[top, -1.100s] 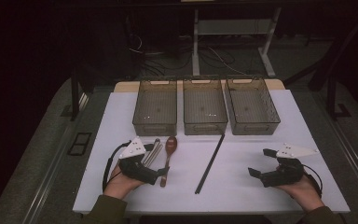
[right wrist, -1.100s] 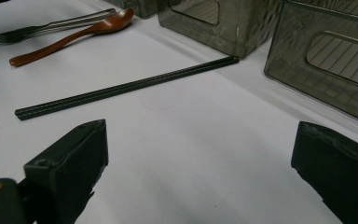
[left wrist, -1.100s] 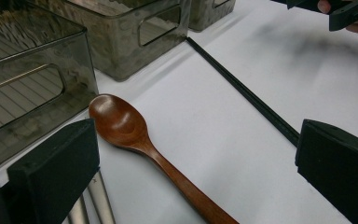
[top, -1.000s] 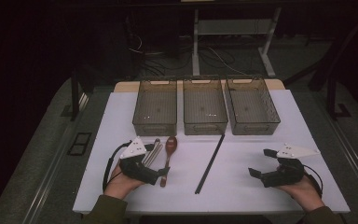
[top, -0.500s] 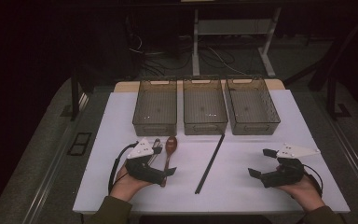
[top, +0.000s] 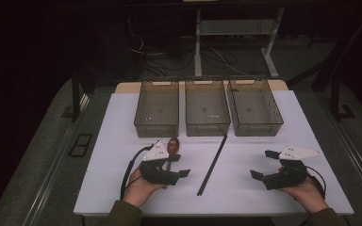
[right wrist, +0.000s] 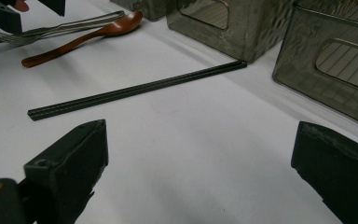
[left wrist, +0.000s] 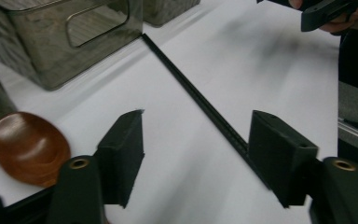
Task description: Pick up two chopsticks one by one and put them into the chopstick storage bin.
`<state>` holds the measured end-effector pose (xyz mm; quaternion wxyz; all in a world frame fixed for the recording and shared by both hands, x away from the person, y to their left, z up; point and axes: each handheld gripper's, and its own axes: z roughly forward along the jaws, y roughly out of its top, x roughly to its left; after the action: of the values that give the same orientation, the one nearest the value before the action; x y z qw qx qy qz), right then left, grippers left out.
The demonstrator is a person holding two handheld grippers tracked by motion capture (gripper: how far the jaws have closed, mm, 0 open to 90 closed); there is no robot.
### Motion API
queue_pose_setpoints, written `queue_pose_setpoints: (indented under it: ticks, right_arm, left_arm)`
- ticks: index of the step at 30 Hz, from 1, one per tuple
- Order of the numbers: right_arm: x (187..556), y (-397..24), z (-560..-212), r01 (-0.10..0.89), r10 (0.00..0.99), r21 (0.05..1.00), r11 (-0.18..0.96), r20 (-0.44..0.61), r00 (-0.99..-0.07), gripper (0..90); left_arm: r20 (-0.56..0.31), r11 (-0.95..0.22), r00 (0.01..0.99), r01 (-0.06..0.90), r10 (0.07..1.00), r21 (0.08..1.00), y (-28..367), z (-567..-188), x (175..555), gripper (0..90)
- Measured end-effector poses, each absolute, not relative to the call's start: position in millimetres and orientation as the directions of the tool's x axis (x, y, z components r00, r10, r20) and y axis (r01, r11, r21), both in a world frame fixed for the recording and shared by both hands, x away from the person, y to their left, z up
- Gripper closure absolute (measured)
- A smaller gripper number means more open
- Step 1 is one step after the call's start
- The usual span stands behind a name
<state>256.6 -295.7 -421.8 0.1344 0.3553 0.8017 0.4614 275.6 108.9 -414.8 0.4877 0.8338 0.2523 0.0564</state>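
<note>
White tabletop, two hand-held grippers low, three bins beyond.

Left gripper [top: 178, 165] has just been closing, jaws part-open on bare table beside the wooden spoon [top: 172, 146], gripping nothing. Right gripper [top: 265, 165] stands wide, empty. Its view shows a fork [right wrist: 51, 30] beside the spoon; the high view hides it. Black chopsticks [top: 212, 165] run diagonally toward the middle bin [top: 207, 109].
</note>
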Motion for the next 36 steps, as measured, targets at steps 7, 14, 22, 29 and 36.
queue_pose_setpoints:
  ticks: [7,14,22,29,36]
  right_arm:
    - [257.2,-294.8,-422.3,0.447,0.692,0.834,0.323,0.114,-0.713,4.1]
    - [257.8,-294.1,-422.9,0.45,0.691,0.831,0.326,0.115,-0.714,4.0]
    - [258.4,-293.3,-423.4,0.452,0.692,0.83,0.327,0.116,-0.712,4.0]
    - [258.8,-293.2,-423.6,0.452,0.692,0.83,0.327,0.115,-0.713,4.0]
    - [259.0,-292.8,-423.9,0.453,0.691,0.828,0.331,0.114,-0.713,4.0]
  left_arm:
    - [-0.172,-0.402,0.879,0.368,0.444,0.838,98.8,-416.6,275.6,52.6]
    - [-0.191,-0.41,0.879,0.384,0.437,0.827,90.8,-419.9,275.4,61.4]
    - [-0.187,-0.439,0.888,0.38,0.421,0.814,78.6,-425.4,273.0,66.6]
    - [-0.199,-0.461,0.891,0.389,0.408,0.797,68.8,-431.5,271.7,69.7]
    - [-0.185,-0.507,0.901,0.38,0.392,0.774,57.9,-438.4,268.9,72.3]
